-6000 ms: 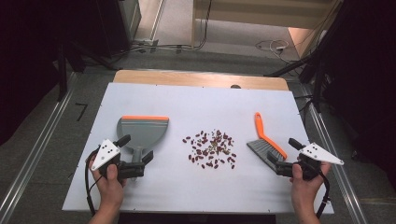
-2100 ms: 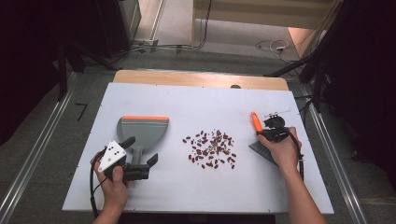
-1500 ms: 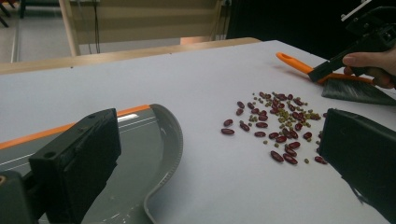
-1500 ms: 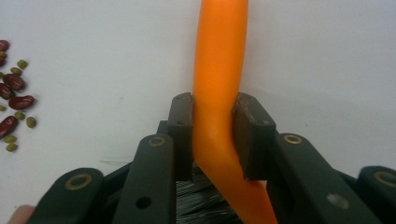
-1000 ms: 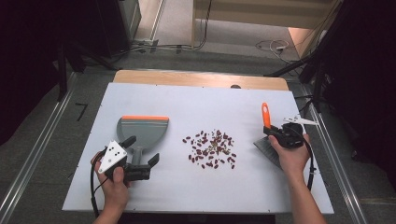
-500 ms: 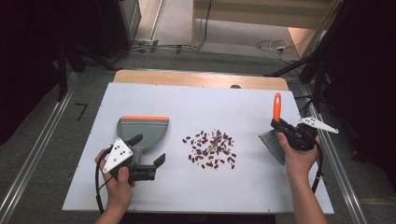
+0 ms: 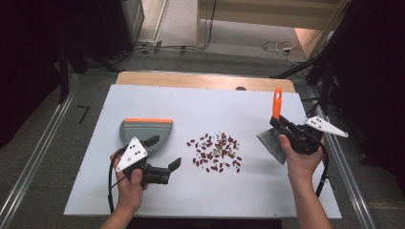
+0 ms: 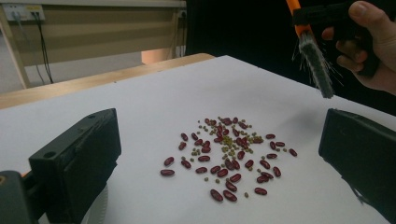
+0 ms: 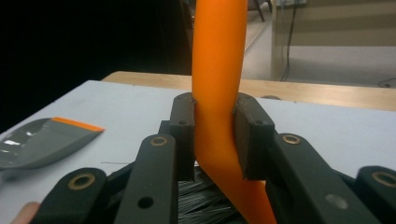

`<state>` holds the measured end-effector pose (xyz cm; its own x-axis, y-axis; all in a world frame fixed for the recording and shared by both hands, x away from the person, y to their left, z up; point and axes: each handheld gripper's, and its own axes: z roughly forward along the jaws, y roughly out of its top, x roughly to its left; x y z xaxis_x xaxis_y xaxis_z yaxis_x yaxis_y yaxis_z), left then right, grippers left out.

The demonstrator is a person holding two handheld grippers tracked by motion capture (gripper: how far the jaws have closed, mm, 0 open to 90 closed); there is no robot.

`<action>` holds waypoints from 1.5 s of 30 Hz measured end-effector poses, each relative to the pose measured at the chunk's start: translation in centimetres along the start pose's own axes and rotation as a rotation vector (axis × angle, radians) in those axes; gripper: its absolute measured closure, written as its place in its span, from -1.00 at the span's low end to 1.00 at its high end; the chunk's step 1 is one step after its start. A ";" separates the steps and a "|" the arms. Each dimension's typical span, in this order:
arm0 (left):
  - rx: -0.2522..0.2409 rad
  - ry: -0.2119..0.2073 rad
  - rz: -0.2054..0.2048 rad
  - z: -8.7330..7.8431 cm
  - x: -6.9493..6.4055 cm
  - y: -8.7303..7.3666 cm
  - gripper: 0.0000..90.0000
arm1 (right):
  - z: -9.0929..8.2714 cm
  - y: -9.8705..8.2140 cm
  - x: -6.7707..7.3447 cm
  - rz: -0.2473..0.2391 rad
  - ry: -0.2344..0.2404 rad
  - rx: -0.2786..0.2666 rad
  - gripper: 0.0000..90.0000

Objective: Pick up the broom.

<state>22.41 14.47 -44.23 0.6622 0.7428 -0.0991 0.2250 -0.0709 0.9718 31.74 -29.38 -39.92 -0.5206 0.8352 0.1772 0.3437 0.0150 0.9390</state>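
step: brush pickup done | right gripper (image 7: 285, 130) clamped on brush (image 7: 276, 107) handle, near surface's right edge | left gripper (image 7: 165, 153) wide open, empty, beside dustpan (image 7: 145, 129) | next: grasp dustpan, sweep beans (image 7: 216, 152)

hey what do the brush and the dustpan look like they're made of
The brush in the right gripper: handle looks like smooth, glossy orange plastic with an even sheen; the bristles are dark thin strands, probably synthetic. The dustpan: grey, slightly shiny, likely plastic, with an orange strip along its edge, possibly rubber.
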 end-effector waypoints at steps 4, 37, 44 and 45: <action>0.013 -0.039 0.007 0.8 -0.2 0.1 -1.00 | 0.4 0.3 1.8 -0.020 0.046 -0.009 0.55; 0.095 -0.235 -0.038 7.4 -5.2 2.9 -0.91 | 3.1 -0.9 11.1 -0.118 0.220 -0.033 0.55; 0.153 -0.231 -0.059 8.3 -6.1 2.4 -0.58 | 3.3 -1.2 12.5 -0.144 0.256 -0.035 0.55; 0.153 -0.231 -0.059 8.3 -6.1 2.4 -0.55 | 3.3 -1.2 12.5 -0.144 0.256 -0.035 0.55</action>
<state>24.87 4.20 -43.07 0.7860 0.5788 -0.2175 0.3614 -0.1447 0.9211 27.42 -17.09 -39.77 -0.7440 0.6596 0.1064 0.2277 0.1006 0.9685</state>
